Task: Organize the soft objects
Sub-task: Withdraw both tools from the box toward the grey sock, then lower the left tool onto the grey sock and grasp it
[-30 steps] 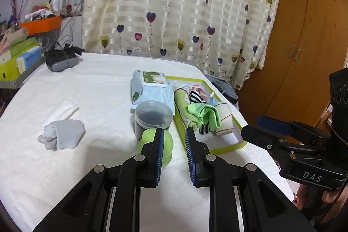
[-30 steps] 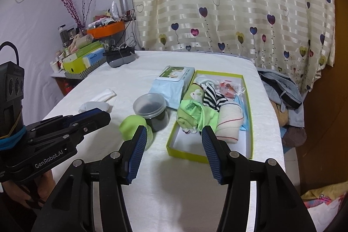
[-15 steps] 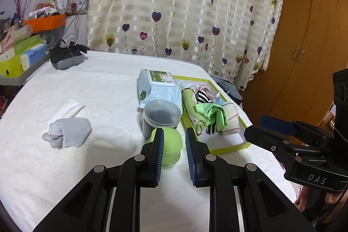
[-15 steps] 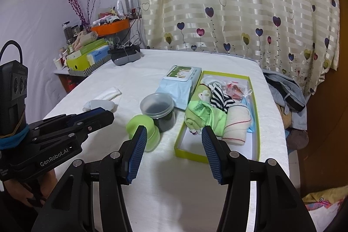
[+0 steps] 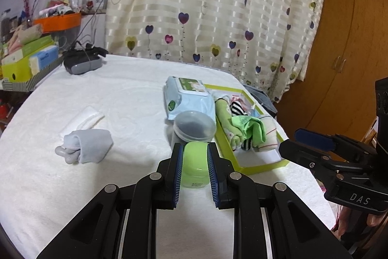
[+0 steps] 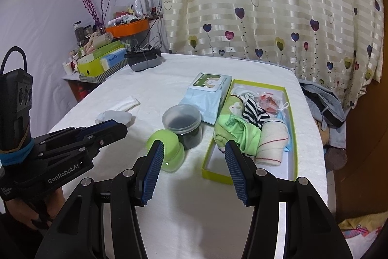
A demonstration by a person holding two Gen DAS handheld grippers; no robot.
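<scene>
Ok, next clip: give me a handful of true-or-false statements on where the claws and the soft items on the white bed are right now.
1. The rolled grey sock lies on the white cover, outside the yellow-green cardboard box. True.
2. The right claw holds a sock. False: it is open and empty.
3. The striped black-and-white sock is inside the box. True.
4. The clear round plastic jar stands inside the box. False: it stands on the cover beside it.
5. The left claw is over the grey sock. False: it frames the small lime-green plastic tub.
</scene>
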